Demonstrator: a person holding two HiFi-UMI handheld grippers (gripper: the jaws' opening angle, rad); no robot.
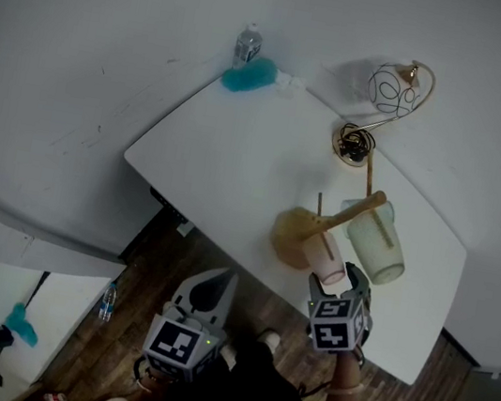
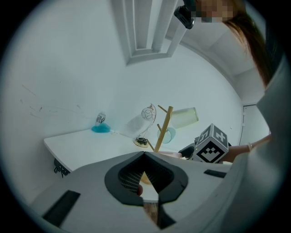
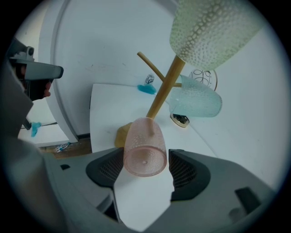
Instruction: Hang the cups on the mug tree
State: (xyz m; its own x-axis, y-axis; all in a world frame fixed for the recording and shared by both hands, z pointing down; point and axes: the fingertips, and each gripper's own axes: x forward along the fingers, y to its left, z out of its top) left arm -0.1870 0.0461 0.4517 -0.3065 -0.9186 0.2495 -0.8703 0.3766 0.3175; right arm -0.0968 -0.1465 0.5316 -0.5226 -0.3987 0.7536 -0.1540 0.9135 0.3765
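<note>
Your R tongs (image 3: 145,157) are set wide, one pad each side of the pink cup (image 3: 144,148). There's a thin gap on both sides, so they aren't gripping it. The cup's base faces the R gripper cam, and its mouth points toward the mug tree (image 3: 163,93). A peg shows faintly through the wall, i.e. the cup sits on a low peg just above the tree's round wooden base. In the head view it hangs on the tree's near side, btw the trunk and your R tongs.

Two more cups are on the tree. The pale green cup (image 3: 209,32) is on the top peg, mouth toward the trunk. The teal cup (image 3: 198,102) is on a mid peg, lower than the green one and on the far side from the pink.

Your L tongs (image 2: 144,154) are narrow, tips touching, w/ nothing btw them. They're well apart from the tree, off the counter (image 1: 237,164) edge and over the wood floor (image 1: 154,264).

Beyond the tree stands a wire-globe lamp (image 1: 395,89) on the counter. Further from the tree, at the far corner, are a small bottle (image 1: 248,44) and a blue cloth (image 1: 249,77), touching each other.
</note>
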